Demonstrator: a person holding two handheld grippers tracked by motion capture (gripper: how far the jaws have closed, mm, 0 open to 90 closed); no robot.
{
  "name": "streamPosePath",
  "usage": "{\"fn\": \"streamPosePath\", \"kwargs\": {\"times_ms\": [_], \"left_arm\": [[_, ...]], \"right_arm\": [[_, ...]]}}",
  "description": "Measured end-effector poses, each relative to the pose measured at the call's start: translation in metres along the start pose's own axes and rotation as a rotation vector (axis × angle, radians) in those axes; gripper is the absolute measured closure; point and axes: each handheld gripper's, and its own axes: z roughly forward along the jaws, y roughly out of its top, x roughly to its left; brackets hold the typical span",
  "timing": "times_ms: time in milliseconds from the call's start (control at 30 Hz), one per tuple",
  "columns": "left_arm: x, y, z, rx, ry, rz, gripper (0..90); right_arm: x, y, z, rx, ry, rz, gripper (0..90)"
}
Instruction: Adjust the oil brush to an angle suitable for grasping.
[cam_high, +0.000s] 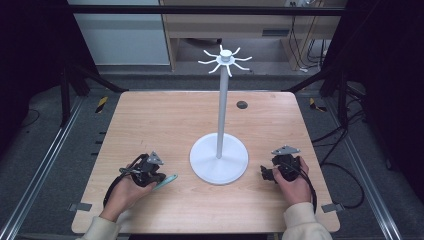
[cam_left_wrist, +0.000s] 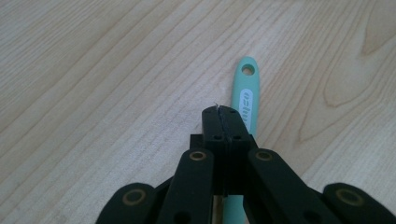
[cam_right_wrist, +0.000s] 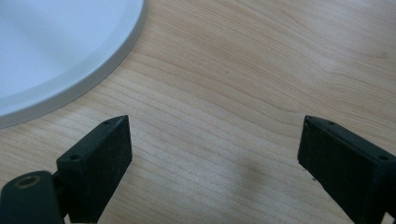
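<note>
Table: pale wood-grain top (cam_high: 165, 120) with rounded corners, smooth and matte, a small dark round plug near its far edge.
Stand: a white stand (cam_high: 219, 159) of a flat round base, a slim straight pole and a crown of thin curved hooks at the top; it sits between the two hands, a little toward the far side.
Mint handle: a flat, glossy mint-green handle (cam_left_wrist: 246, 100), rounded at the tip, pierced by a hanging hole, with a white oval mark below it. It lies flat on the wood at the near left, just beside the left gripper (cam_left_wrist: 223, 111).
Left gripper: black, angular, its jaws pressed together with nothing between them; the handle runs along their right side and passes beneath the linkage.
Right gripper: the right gripper (cam_right_wrist: 212, 154) stands with its blocky black jaws wide apart over bare wood, holding nothing.
High view adds: the whole stand, both hands in cream sleeves, the grey three-cornered plates, trailing cables.
Left gripper view adds: the handle's hole and printed mark, the fine grain of the wood.
Right gripper view adds: the stand base's bevelled rim (cam_right_wrist: 93, 70), close to its left jaw.
</note>
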Motion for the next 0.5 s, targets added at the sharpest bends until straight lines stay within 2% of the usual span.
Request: {"fn": "streamPosePath", "kwargs": {"times_ms": [100,233,333,500], "left_arm": [[-0.002,0.002,-0.002,-0.005,0.005,0.008,90.0],[0.000,0.006,-0.013,-0.024,0.031,0.016,90.0],[0.001,0.005,-0.023,-0.044,0.042,0.005,90.0],[-0.002,0.001,-0.034,-0.022,0.058,0.018,90.0]], "right_arm": [[0.000,0.000,0.000,-0.001,0.001,0.001,10.4],[-0.001,0.000,0.000,-0.006,0.003,0.007,10.4],[-0.001,0.000,0.000,-0.006,0.003,0.008,10.4],[-0.001,0.000,-0.001,-0.011,0.003,0.013,10.3]]}}
